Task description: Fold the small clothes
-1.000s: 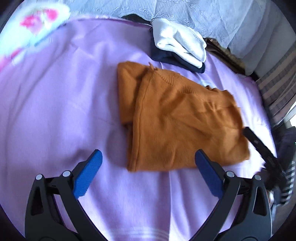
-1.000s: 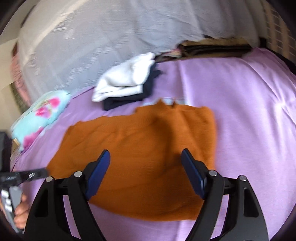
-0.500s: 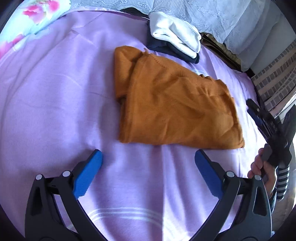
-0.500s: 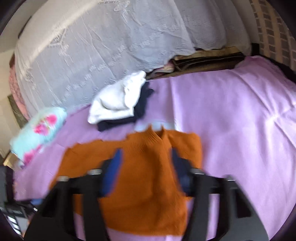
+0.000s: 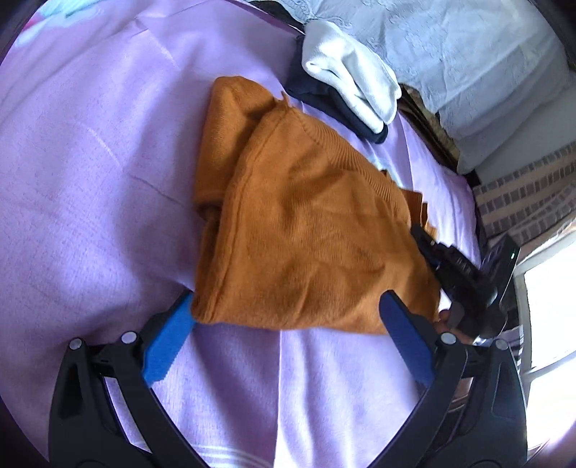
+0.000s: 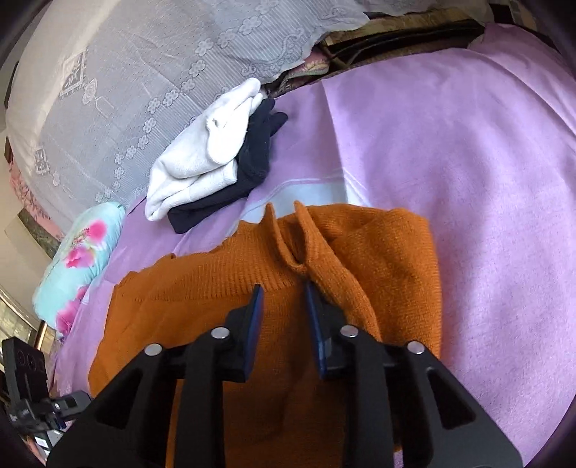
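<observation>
An orange knit sweater (image 5: pixel 306 230) lies folded on the purple bedspread (image 5: pixel 90 180). My left gripper (image 5: pixel 286 311) is open at its near edge, and the left fingertip (image 5: pixel 180 313) touches the sweater's near-left corner. In the right wrist view the sweater (image 6: pixel 201 288) fills the foreground. My right gripper (image 6: pixel 284 297) is shut on a raised pinch of its knit near the neckline, with the fabric creasing up to the pads. The left wrist view shows the right gripper (image 5: pixel 453 266) at the sweater's right edge, held by a hand.
A stack of white clothes (image 6: pixel 201 158) on dark navy ones (image 6: pixel 252 169) sits beyond the sweater. A floral pillow (image 6: pixel 79 252) lies at the far left below a grey lace cover (image 6: pixel 144 72). Brown folded fabric (image 6: pixel 396 32) lines the bed's far edge.
The right gripper's jaws went from wide open to shut on the sweater's knit. The left gripper moved forward until its left fingertip met the sweater's near corner.
</observation>
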{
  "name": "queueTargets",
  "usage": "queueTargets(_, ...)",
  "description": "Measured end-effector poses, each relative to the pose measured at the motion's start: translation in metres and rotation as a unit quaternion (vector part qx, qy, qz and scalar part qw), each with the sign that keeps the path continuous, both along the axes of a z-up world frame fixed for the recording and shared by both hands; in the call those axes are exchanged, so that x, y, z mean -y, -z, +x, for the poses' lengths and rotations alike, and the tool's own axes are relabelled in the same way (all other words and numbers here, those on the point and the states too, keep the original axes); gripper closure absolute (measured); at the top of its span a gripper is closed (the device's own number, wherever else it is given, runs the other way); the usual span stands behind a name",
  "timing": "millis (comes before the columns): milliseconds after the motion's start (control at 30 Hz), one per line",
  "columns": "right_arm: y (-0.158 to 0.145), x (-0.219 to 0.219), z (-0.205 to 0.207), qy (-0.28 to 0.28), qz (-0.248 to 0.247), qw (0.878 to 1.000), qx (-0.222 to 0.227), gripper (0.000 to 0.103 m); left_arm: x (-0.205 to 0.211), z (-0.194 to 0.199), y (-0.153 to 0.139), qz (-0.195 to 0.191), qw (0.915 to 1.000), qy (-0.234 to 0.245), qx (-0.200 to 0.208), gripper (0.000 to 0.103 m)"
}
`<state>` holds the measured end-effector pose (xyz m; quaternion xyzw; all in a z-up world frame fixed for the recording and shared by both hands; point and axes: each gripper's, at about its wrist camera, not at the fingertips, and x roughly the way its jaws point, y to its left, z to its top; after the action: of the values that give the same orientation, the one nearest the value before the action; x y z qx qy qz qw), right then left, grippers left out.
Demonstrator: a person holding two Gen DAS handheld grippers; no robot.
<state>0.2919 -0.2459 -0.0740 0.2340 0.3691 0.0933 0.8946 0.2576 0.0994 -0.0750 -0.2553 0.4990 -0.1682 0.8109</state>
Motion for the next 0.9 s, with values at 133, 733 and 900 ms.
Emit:
queueTargets(133, -0.004, -0.003, -0.002, 0.001, -0.006, 1.0, 0.011, 0.069, -0.012, -0.002, 0.003, -0.05, 0.9986, -0.013, -0.011, 0.002)
queueTargets(733, -0.027, -0.046, -0.023, -0.031, -0.031, 0.997, 0.058, 0.065, 0.004, 0.042, 0.011, -0.064, 0.9946, -0.05, 0.064, 0.002)
queueTargets(900, -0.029, -0.081, -0.016, -0.062, -0.083, 0.993, 0.058, 0.065, 0.004, 0.042, 0.01, -0.058, 0.9953, -0.044, 0.063, 0.002)
